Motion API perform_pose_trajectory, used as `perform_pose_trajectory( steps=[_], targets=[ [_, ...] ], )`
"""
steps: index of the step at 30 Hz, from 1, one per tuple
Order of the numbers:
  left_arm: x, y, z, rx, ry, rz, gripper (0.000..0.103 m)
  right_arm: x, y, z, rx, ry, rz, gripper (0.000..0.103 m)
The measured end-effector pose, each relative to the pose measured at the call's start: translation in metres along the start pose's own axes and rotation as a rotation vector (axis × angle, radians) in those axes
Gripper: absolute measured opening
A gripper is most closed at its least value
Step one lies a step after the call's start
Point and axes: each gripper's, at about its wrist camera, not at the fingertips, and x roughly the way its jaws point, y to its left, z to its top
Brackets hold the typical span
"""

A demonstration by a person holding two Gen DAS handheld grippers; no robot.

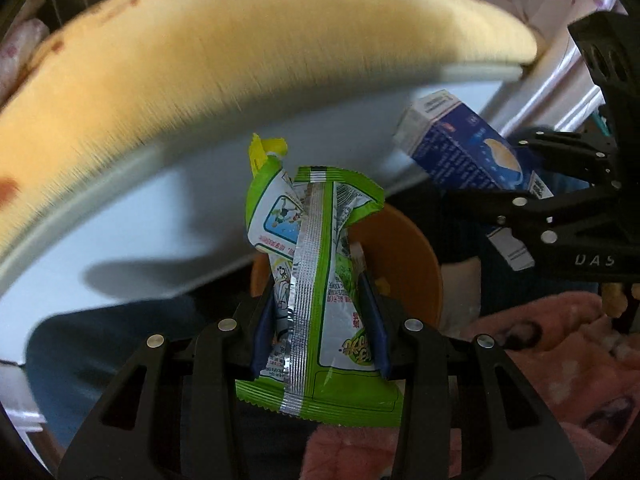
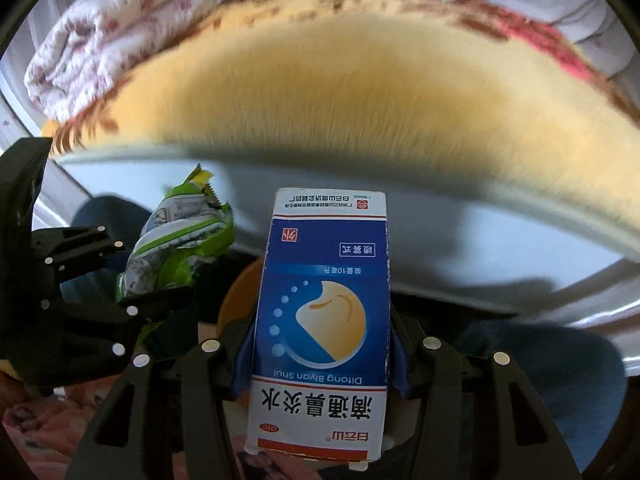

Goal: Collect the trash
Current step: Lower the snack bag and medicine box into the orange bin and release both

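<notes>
My left gripper [image 1: 320, 300] is shut on a crumpled green and white snack wrapper [image 1: 316, 280], which stands upright between its blue pads. My right gripper [image 2: 322, 328] is shut on a blue and white medicine box [image 2: 320, 320], held lengthwise. In the left wrist view the box [image 1: 460, 148] and the right gripper [image 1: 560, 216] hang at the upper right. The right wrist view has the wrapper [image 2: 176, 248] and the left gripper [image 2: 100, 300] at its left. Both hang over an orange bin [image 1: 400, 264], whose rim [image 2: 240, 292] shows behind the box.
A yellow fuzzy mat [image 1: 240, 60] lies on a white bed edge [image 1: 160, 216] behind the bin. Folded floral bedding [image 2: 120, 40] lies at the back. A pink fluffy blanket [image 1: 560, 360] lies low on the right. A person's blue trouser leg [image 1: 100, 352] shows at the lower left.
</notes>
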Motion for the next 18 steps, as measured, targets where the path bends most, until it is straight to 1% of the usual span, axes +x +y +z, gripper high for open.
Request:
perform_pose_trajectory(
  steps=[2, 6, 10, 11, 12, 13, 15, 16, 17, 18],
  targets=[
    [0.015, 0.002, -0.003, -0.025, 0.048, -0.022, 0.038, 0.011, -0.001, -0.003, 0.007, 0.032, -0.001, 0.052],
    [0.034, 0.004, -0.009, -0.043, 0.102, -0.034, 0.038, 0.024, -0.003, -0.007, 0.020, 0.073, 0.002, 0.053],
    [0.044, 0.007, -0.008, -0.061, 0.132, -0.036, 0.039, 0.035, -0.006, -0.010, 0.048, 0.116, 0.017, 0.054],
    [0.047, 0.008, -0.009, -0.065, 0.141, -0.037, 0.039, 0.037, -0.007, -0.012, 0.059, 0.127, 0.021, 0.055],
    [0.048, 0.008, -0.009, -0.065, 0.147, -0.036, 0.039, 0.039, -0.009, -0.013, 0.070, 0.136, 0.028, 0.060],
    [0.049, 0.008, -0.009, -0.069, 0.150, -0.030, 0.044, 0.040, -0.009, -0.013, 0.079, 0.139, 0.030, 0.063],
    [0.050, 0.008, -0.008, -0.076, 0.149, -0.011, 0.057, 0.040, -0.012, -0.014, 0.094, 0.139, 0.032, 0.065],
    [0.050, 0.004, -0.007, -0.079, 0.145, -0.002, 0.069, 0.040, -0.013, -0.015, 0.098, 0.136, 0.032, 0.067],
    [0.048, 0.004, -0.006, -0.083, 0.134, 0.008, 0.070, 0.039, -0.013, -0.015, 0.101, 0.133, 0.029, 0.071],
    [0.048, 0.004, -0.006, -0.084, 0.131, 0.008, 0.070, 0.038, -0.014, -0.013, 0.101, 0.130, 0.030, 0.071]
  ],
)
